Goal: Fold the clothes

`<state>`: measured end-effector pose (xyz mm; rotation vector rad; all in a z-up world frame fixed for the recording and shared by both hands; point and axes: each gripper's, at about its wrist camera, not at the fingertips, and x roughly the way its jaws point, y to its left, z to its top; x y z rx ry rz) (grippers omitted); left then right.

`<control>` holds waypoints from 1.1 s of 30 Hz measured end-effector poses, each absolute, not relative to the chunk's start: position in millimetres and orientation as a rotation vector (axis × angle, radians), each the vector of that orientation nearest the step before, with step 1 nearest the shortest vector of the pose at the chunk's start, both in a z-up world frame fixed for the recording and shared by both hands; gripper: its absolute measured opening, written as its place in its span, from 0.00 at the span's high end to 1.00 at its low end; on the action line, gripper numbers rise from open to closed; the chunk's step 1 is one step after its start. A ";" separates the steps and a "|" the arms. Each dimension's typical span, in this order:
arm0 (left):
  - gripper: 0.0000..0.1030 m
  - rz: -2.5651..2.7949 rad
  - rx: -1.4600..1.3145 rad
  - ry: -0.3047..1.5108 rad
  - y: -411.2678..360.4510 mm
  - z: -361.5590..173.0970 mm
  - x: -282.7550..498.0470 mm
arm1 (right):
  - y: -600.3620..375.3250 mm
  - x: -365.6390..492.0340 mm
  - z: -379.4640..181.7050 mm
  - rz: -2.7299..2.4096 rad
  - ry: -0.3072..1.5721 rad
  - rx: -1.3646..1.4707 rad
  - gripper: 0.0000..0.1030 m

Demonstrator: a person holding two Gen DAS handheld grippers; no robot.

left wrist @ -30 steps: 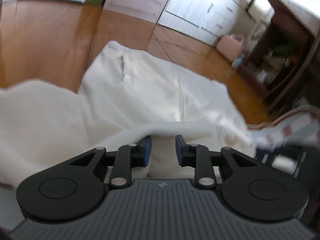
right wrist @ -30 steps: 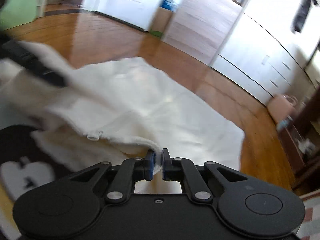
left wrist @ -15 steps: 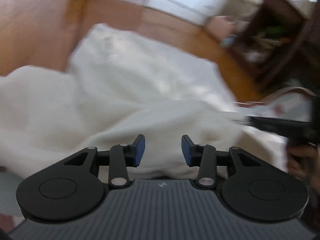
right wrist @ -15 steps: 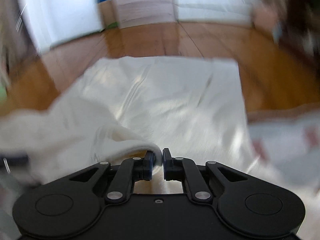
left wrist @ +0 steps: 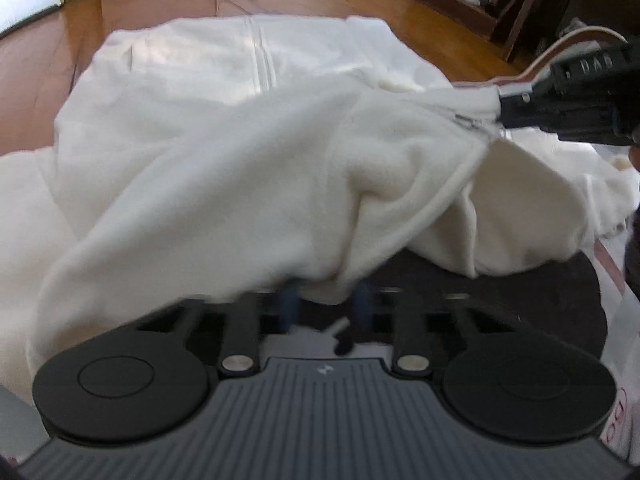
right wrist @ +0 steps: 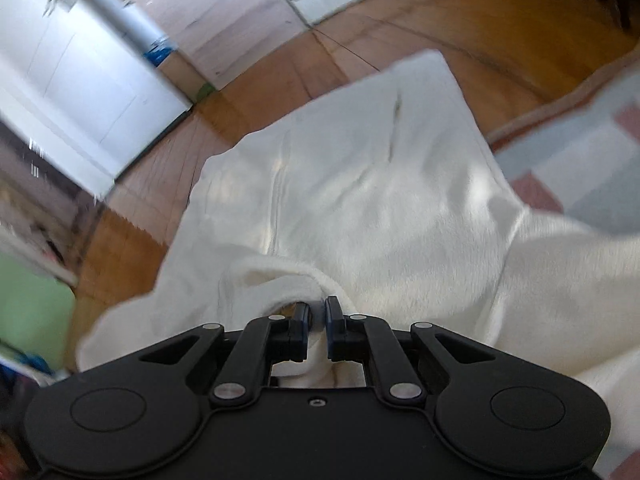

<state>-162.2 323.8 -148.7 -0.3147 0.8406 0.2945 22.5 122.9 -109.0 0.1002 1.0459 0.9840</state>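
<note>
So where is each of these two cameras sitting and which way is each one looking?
Left wrist: sits on the left gripper, looking along its closing fingers over the white garment draped between them; the right gripper enters at right.
Right wrist: sits on the right gripper, looking down its fingers, shut on a fold of the garment, toward the wooden floor.
Shared: the same garment and floor.

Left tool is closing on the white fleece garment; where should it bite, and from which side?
Grip the lifted hem fold of the white fleece garment draped over the left tool, coming from below the raised edge. The right tool already pinches the zipper edge, so the fold hangs taut between them.
</note>
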 end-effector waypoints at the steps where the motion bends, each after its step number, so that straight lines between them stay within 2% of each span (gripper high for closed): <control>1: 0.88 0.313 -0.299 0.809 325.9 -144.8 -164.6 | 124.6 18.4 -105.3 0.995 1.017 0.059 0.90; 3: 0.89 0.366 -0.275 0.710 334.5 -130.3 -175.9 | 126.8 9.9 -96.9 1.004 0.965 0.008 0.84; 4: 0.93 0.391 -0.279 0.659 340.5 -123.2 -182.7 | 127.7 5.7 -93.2 1.005 0.940 -0.012 0.84; 6: 0.93 0.420 -0.355 0.600 356.7 -113.8 -195.5 | 128.5 -1.6 -86.0 0.975 0.896 -0.050 0.84; 7: 0.93 0.424 -0.399 0.575 364.6 -111.2 -201.6 | 127.2 -3.8 -82.9 0.956 0.887 -0.060 0.80; 13: 0.93 0.434 -0.529 0.588 387.2 -125.1 -209.2 | 117.4 -14.1 -79.4 1.017 0.968 0.009 0.79; 14: 0.93 0.432 -0.540 0.586 386.9 -124.7 -209.2 | 117.7 -16.9 -83.5 1.044 0.998 0.038 0.76; 16: 0.93 0.429 -0.548 0.576 383.5 -124.1 -204.7 | 121.2 -19.1 -94.6 1.087 1.058 0.092 0.63; 17: 0.93 0.428 -0.548 0.573 380.9 -124.6 -203.2 | 123.4 -18.9 -99.3 1.093 1.081 0.114 0.62; 26: 0.93 0.396 -0.638 0.566 381.5 -132.2 -208.2 | 138.2 -7.0 -123.2 1.097 1.192 0.273 0.61; 33: 0.90 0.361 -0.661 0.575 383.6 -137.1 -205.8 | 148.7 -1.8 -130.9 1.049 1.197 0.266 0.61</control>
